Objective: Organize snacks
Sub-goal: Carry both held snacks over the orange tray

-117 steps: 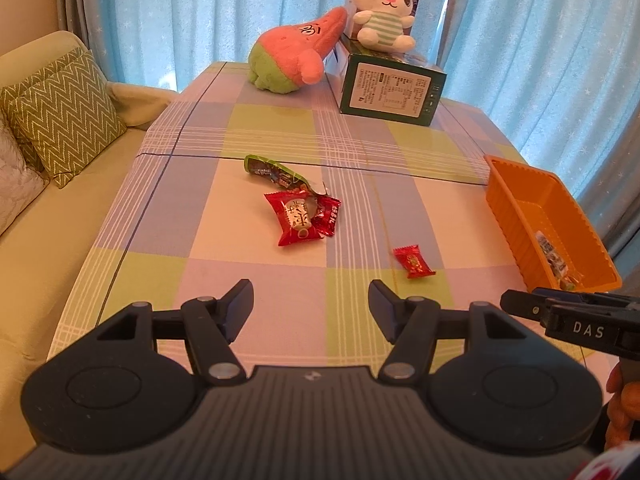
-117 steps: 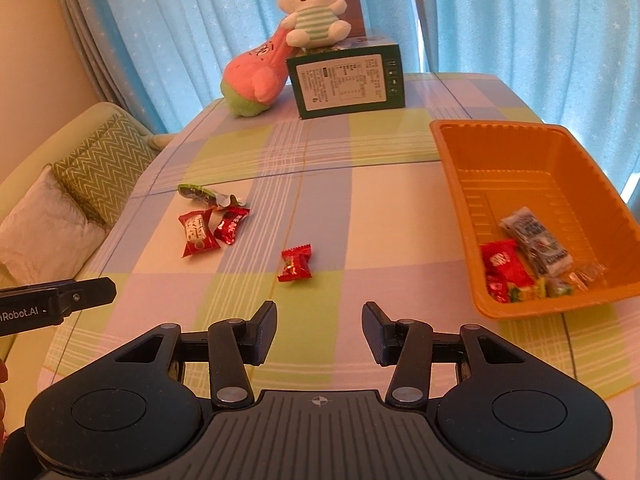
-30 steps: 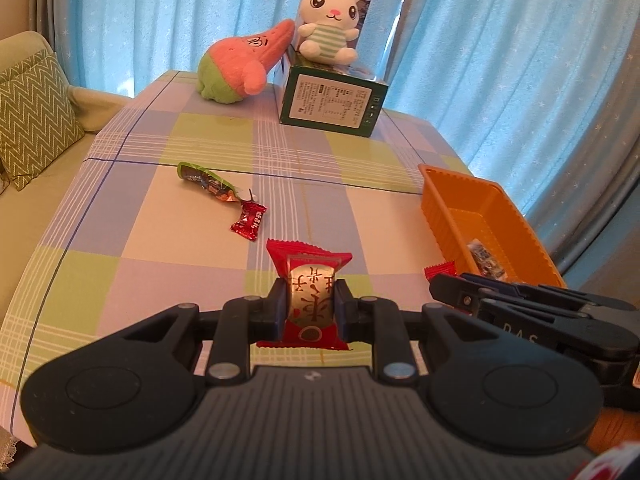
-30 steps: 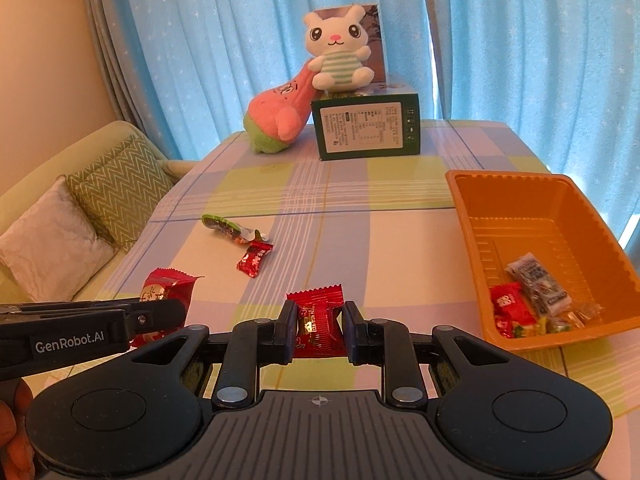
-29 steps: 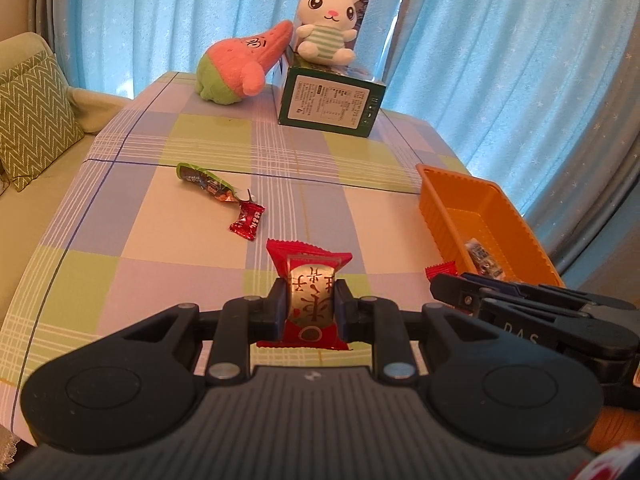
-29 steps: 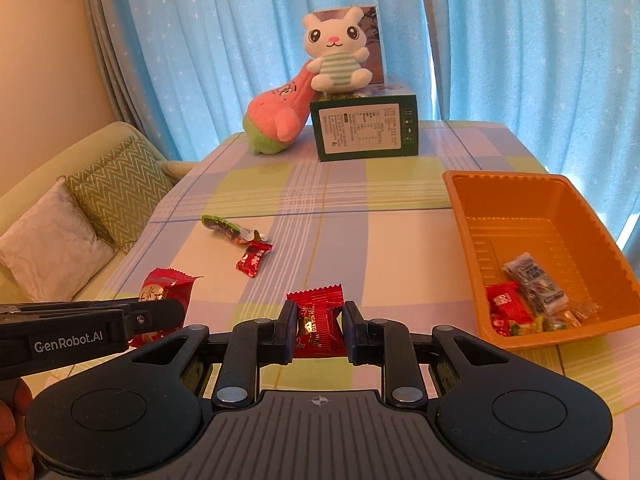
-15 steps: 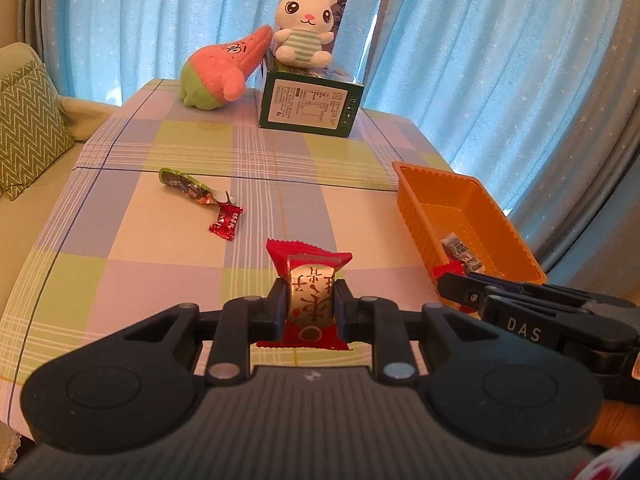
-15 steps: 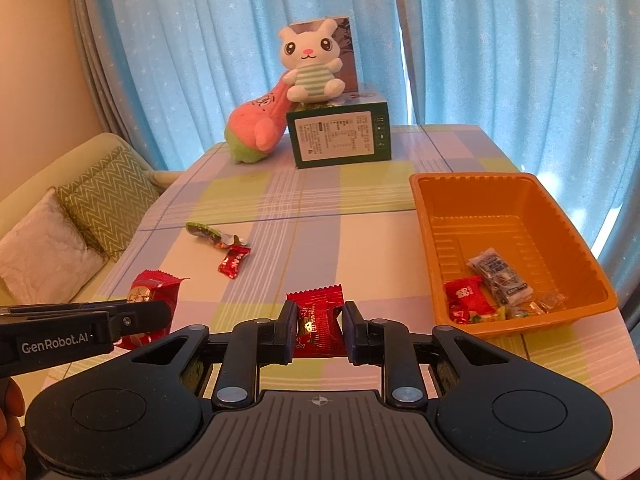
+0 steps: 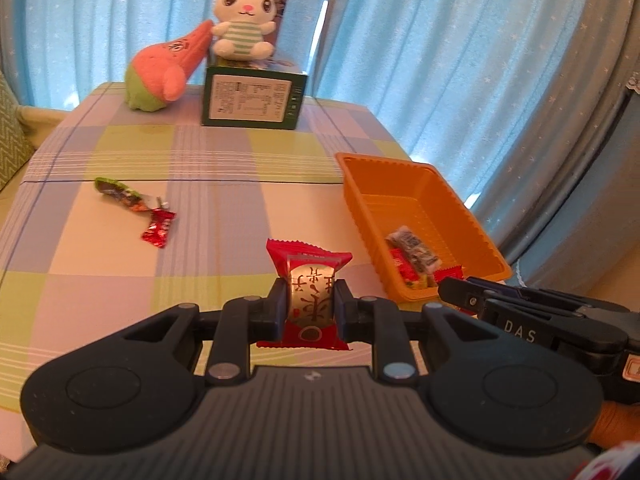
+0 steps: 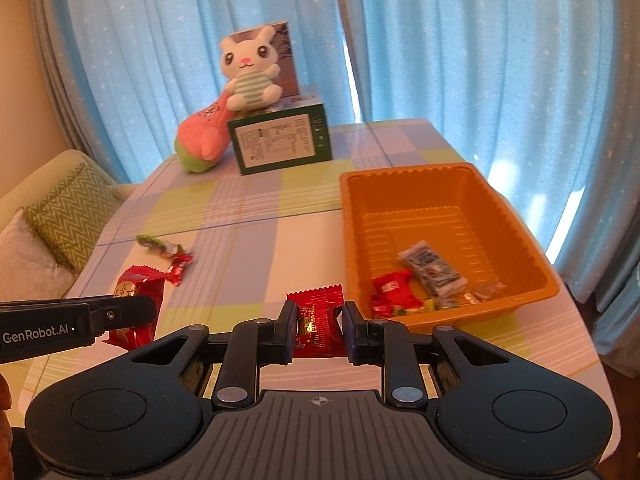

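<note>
Right wrist view: we've swung toward the orange tray (image 10: 516, 216); right gripper (image 10: 318, 330) is clamped on a small red candy (image 10: 318, 322), left gripper (image 9: 310, 306) on a red snack pack (image 9: 310, 292). Both look ready to drop in; two wrappers (image 9: 134, 210) remain on the table.

Both grippers closed on loads, held side by side above the table.

Left gripper (image 9: 308, 307): fingers (image 9: 277, 309) drawn in, clamped flat against the two sides of a red snack packet (image 9: 310, 294), which stands upright between them; body level, pointing forward. In the right wrist view it enters from the left edge as a dark bar. Right gripper (image 10: 317, 330): fingers (image 10: 351, 330) likewise drawn in, pinching a small red candy (image 10: 318, 326) by its sides, the wrapper's top edge standing above the fingertips. In the left wrist view it lies just beside the left one, at similar height.
</note>
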`<control>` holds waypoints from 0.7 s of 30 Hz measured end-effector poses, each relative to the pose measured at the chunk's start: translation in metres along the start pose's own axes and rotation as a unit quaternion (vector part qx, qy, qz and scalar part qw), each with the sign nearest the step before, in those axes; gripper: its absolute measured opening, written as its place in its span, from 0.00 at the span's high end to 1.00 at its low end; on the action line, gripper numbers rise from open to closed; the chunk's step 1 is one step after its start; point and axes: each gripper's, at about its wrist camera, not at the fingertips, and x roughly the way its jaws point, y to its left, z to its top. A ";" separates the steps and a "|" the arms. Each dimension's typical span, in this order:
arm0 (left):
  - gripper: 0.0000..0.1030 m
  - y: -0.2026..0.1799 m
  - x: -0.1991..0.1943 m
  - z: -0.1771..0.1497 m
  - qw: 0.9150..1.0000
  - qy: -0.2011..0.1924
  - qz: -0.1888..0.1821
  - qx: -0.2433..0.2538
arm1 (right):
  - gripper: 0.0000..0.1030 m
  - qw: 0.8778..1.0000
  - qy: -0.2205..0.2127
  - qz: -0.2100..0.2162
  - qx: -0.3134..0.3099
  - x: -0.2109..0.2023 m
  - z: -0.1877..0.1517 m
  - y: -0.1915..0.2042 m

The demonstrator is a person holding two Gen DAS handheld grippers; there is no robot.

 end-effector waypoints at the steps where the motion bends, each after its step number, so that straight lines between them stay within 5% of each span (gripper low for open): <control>1: 0.79 -0.006 0.003 0.001 1.000 0.001 -0.004 0.004 | 0.77 1.000 -0.001 -0.005 0.004 -0.001 0.001 -0.006; 21: 0.79 -0.083 0.066 0.026 0.997 0.031 -0.061 0.041 | 0.77 0.997 -0.010 -0.058 0.052 0.000 0.022 -0.096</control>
